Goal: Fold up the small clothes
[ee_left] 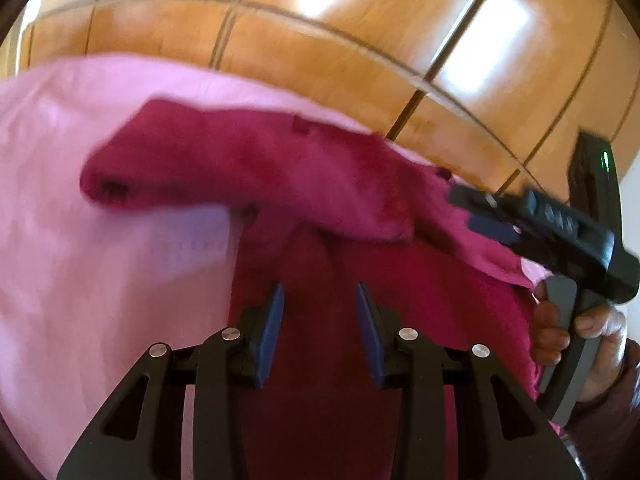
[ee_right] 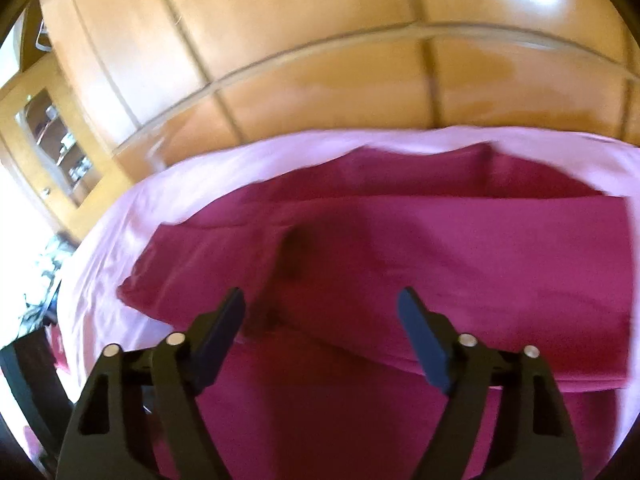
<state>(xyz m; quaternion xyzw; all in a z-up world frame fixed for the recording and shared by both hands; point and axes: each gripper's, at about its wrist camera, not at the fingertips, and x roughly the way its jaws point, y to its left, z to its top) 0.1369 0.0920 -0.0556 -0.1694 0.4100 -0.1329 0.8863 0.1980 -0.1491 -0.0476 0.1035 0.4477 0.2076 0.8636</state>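
Two fabrics do most of the work here: a smooth pale pink sheet point(ee_right: 132, 216) spread over the surface, and on top of it a soft magenta garment point(ee_right: 460, 264), partly folded, with one sleeve point(ee_left: 224, 168) stretched sideways. Glossy wooden panels point(ee_left: 320, 52) curve behind. Smaller stuff: left gripper point(ee_left: 320, 320) hangs over the cloth, jaws a bit apart, nothing between them. Right gripper point(ee_right: 322, 320) has jaws wide apart, also empty, over the garment's middle.
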